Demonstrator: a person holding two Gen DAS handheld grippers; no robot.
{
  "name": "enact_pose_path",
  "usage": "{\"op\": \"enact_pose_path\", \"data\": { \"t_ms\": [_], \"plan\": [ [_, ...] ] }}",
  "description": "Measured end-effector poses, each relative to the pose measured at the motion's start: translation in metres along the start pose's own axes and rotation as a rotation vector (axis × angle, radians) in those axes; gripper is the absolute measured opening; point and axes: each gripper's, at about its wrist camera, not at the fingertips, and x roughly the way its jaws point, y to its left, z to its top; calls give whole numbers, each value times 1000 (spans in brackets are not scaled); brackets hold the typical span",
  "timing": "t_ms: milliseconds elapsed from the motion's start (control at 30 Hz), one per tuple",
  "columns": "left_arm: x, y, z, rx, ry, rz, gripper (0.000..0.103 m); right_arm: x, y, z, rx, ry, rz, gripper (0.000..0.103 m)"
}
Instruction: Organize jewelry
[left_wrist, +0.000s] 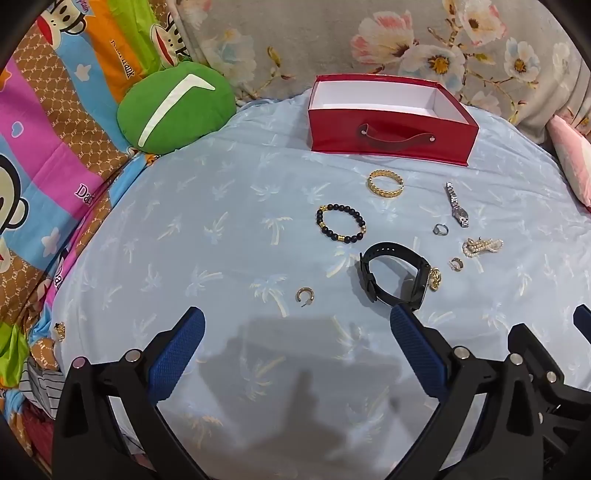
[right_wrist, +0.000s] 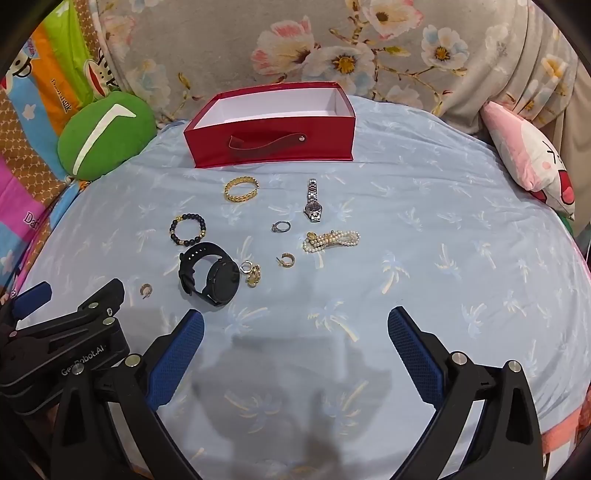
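Jewelry lies spread on a light blue sheet. An open red box (left_wrist: 391, 136) (right_wrist: 271, 138) stands at the back, empty as far as I see. In front of it lie a gold bangle (left_wrist: 385, 182) (right_wrist: 241, 189), a black bead bracelet (left_wrist: 340, 223) (right_wrist: 187, 230), a black smartwatch (left_wrist: 393, 275) (right_wrist: 208, 273), a silver watch (left_wrist: 457, 205) (right_wrist: 313, 201), a silver ring (left_wrist: 441, 229) (right_wrist: 281, 226), a pearl strand (left_wrist: 483, 246) (right_wrist: 331, 239) and gold hoop earrings (left_wrist: 305, 295) (right_wrist: 286, 260). My left gripper (left_wrist: 297, 325) and right gripper (right_wrist: 295, 323) hover open and empty near the front.
A green cushion (left_wrist: 175, 107) (right_wrist: 105, 134) sits at the back left beside a colourful cartoon blanket (left_wrist: 44, 155). A pink pillow (right_wrist: 528, 158) lies at the right. Floral fabric (right_wrist: 332, 48) rises behind the box. A small gold piece (left_wrist: 59, 329) rests at the sheet's left edge.
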Motion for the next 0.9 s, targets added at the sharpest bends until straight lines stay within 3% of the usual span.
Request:
{"op": "enact_pose_path", "data": {
  "t_ms": [267,900],
  "plan": [
    [1,12,3,-2,18,-7,98,3,2,-3,-4,4,-1,98],
    [6,-1,-9,18,30,20,98,5,2,-7,-3,5,-2,98]
  ]
}}
